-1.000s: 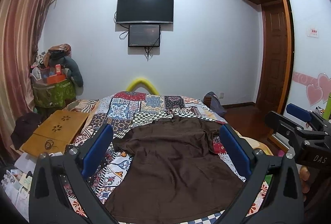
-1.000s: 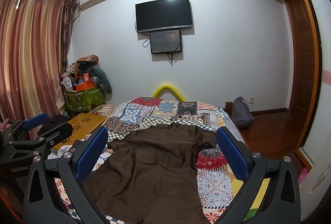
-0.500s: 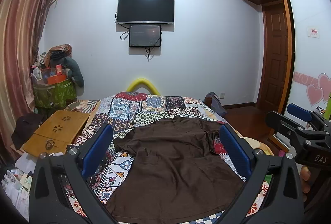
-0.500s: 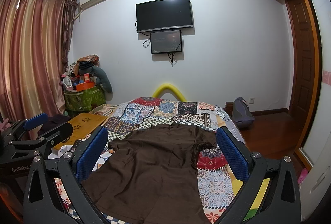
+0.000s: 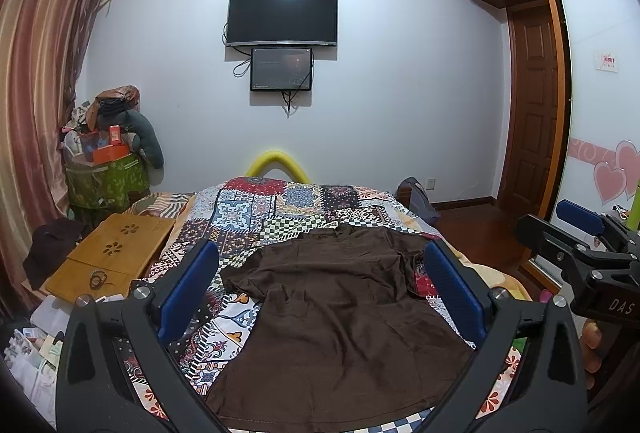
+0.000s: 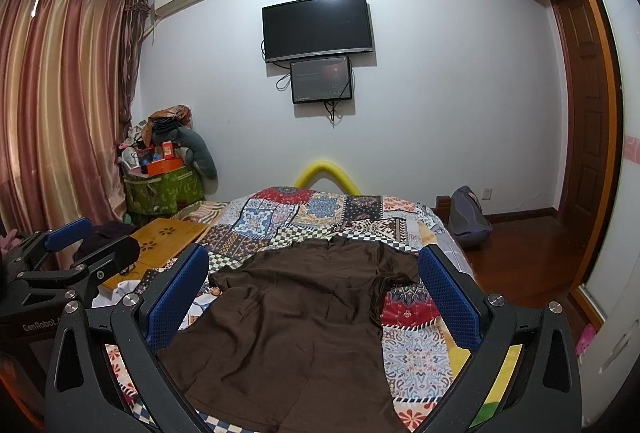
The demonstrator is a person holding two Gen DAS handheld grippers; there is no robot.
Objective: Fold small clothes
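A dark brown short-sleeved shirt (image 5: 340,317) (image 6: 296,317) lies spread flat on the patchwork bedspread (image 5: 256,209) (image 6: 416,349), its collar towards the far wall. My left gripper (image 5: 322,269) hovers open above the near part of the shirt, with nothing between its blue pads. My right gripper (image 6: 314,271) is also open and empty over the shirt. Each gripper shows in the other's view: the right gripper (image 5: 580,237) at the right edge, the left gripper (image 6: 76,249) at the left edge.
A wooden lap tray (image 5: 112,253) rests on the bed's left side. A green hamper piled with things (image 5: 106,173) stands in the left corner by the curtain. A backpack (image 6: 468,217) sits on the wood floor at the right. A TV (image 5: 282,15) hangs on the far wall.
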